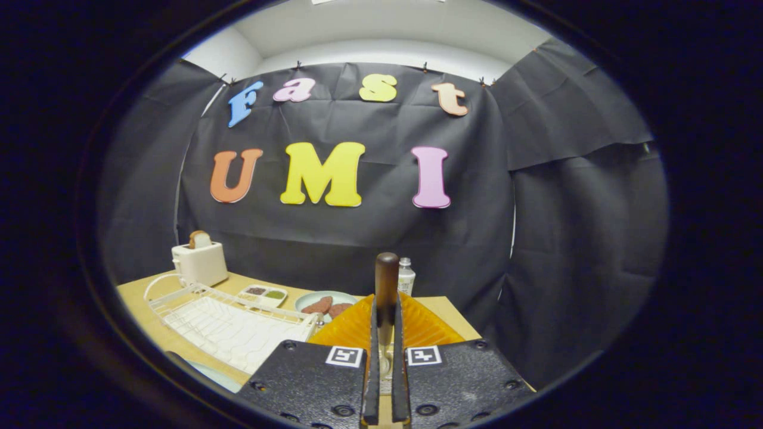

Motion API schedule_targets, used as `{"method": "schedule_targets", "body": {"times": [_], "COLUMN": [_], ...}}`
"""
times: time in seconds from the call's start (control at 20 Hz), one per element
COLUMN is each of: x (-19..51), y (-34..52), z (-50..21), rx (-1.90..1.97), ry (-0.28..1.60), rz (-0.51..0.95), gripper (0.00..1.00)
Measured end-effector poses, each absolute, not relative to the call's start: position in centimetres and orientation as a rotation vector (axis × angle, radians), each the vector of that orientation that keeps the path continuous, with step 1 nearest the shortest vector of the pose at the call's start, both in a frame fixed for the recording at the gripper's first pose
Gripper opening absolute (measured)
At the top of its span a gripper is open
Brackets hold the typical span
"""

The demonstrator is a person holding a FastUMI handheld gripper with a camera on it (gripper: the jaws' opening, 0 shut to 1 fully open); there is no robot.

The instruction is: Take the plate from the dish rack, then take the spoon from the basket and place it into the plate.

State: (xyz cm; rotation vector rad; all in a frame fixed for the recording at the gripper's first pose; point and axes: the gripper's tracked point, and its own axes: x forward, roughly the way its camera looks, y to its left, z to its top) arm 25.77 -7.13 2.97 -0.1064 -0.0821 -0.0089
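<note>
Dark wood forms the spoon handle (386, 280), which stands upright between the two fingers of the gripper (385, 357); both fingers press on its shaft, so the gripper is clamped on the spoon. The bowl of the spoon is hidden between and below the fingers. Each finger block carries a square black-and-white marker tile; no readable writing appears on them.

Directly behind the fingers lies an amber ribbed basket (357, 328), its base covered by the gripper. To its left, touching or just beside it, sits a white wire dish rack (226, 325), with no dishes visible in the part shown. A pale curved rim (208, 374) appears at the near edge of the table, below the rack; it may be the plate, but too little of it is visible to tell.

Beyond the rack: a white toaster (199, 262) with a slice of bread (199, 239) standing in its slot, a small two-compartment dish (263, 294) with dark and green contents, and a pale green plate (310, 300) holding two reddish-brown sausages (325, 306). A small bottle (406, 275) stands just beyond the spoon handle; its label is too small to read.

The wooden table (140, 307) ends just right of the basket, where black cloth hangs; bare tabletop remains at the far left corner.
</note>
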Motion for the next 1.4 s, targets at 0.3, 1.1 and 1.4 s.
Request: {"method": "schedule_targets", "body": {"times": [0.3, 1.1, 1.4], "x": [19.3, 14.4, 15.0], "y": [-1.8, 11.8, 12.5], "z": [2.3, -11.3, -13.2], "rx": [-0.07, -0.034, -0.008], "ry": [-0.074, 0.072, 0.127], "rz": [0.072, 0.164, 0.158], "gripper": [0.13, 0.15, 0.17]}}
